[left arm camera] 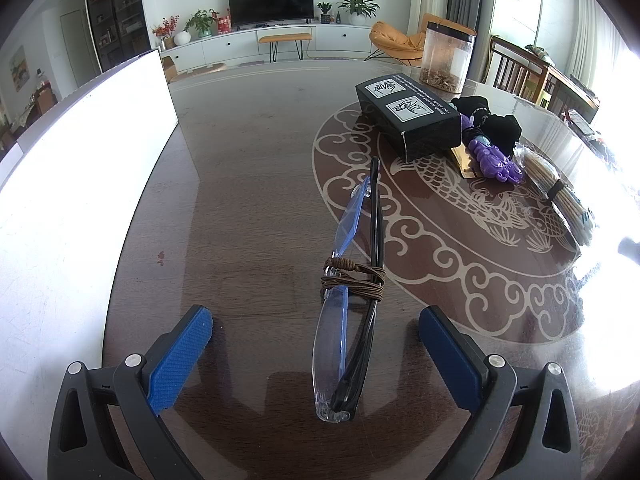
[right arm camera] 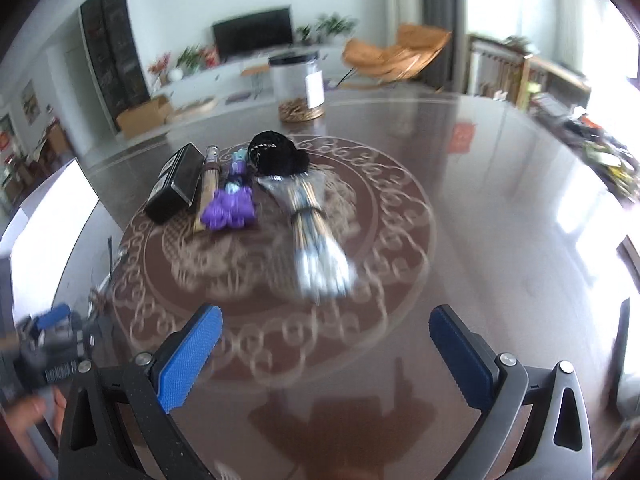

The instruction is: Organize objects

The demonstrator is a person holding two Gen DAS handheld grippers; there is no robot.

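Folded glasses (left arm camera: 352, 300) with blue-tinted lenses, black arms and a brown cord wound round them lie on the dark table, between the fingers of my open left gripper (left arm camera: 316, 336), untouched. Beyond lie a black box (left arm camera: 408, 114), a purple toy (left arm camera: 494, 160), a black pouch (left arm camera: 492, 120) and a bagged bundle of sticks (left arm camera: 560, 196). My right gripper (right arm camera: 326, 334) is open and empty above the table, short of the stick bundle (right arm camera: 316, 236), purple toy (right arm camera: 230, 206), black box (right arm camera: 176, 182) and black pouch (right arm camera: 278, 154). The right wrist view is blurred.
A white box (left arm camera: 80, 200) stands along the table's left side. A clear jar (left arm camera: 446, 56) with a black lid stands at the far edge; it also shows in the right wrist view (right arm camera: 298, 86). My left gripper (right arm camera: 52, 344) appears at the lower left of the right wrist view.
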